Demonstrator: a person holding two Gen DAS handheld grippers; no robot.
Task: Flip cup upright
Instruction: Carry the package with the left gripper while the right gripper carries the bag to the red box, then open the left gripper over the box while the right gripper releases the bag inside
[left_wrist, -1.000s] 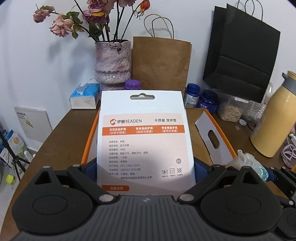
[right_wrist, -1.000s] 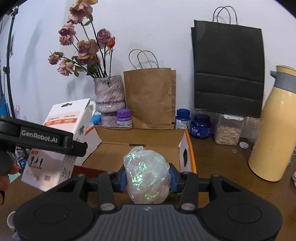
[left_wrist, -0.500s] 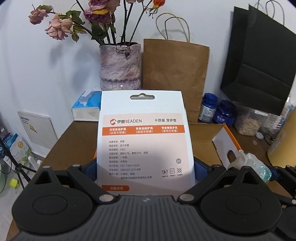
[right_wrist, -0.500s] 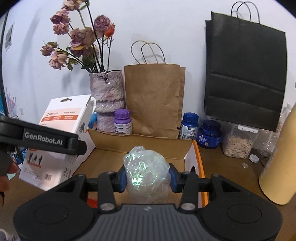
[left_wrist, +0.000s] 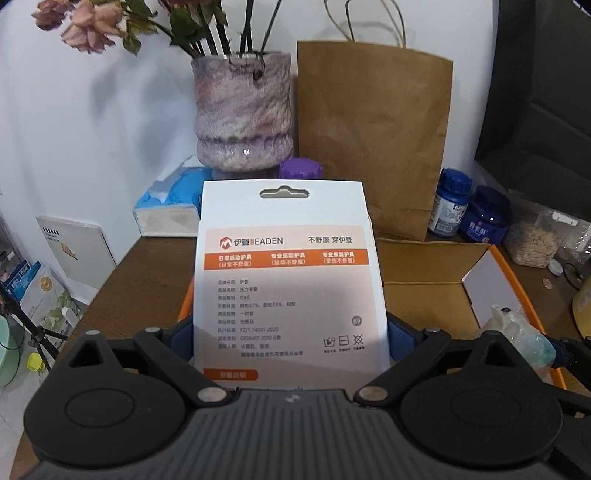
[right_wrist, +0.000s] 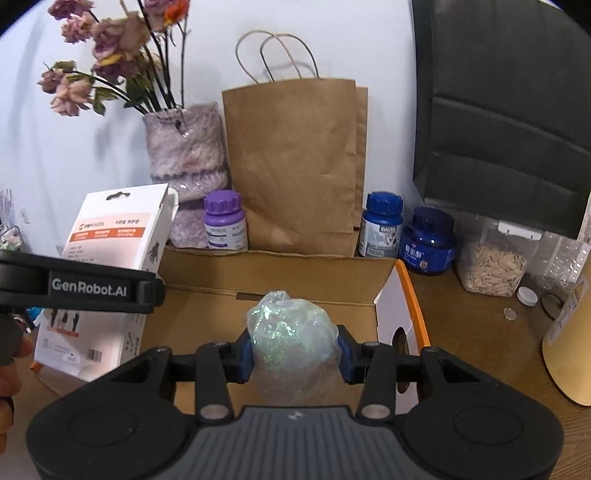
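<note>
2 paper bags (right_wrist: 295, 166), perhaps 3 bottles (right_wrist: 380, 225).

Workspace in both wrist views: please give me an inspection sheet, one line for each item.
Surface: brown wooden table, crowded along the wall.
Job's things: no cup seen.
Clutter: open cardboard box, vase, brown paper bag, black bag, purple-capped bottle, two blue jars, seed container.
Grippers: left gripper shut on white package; right gripper shut on iridescent plastic bundle.
Cables: nothing seen clearly.
Surroundings: white wall, tissue box.
</note>
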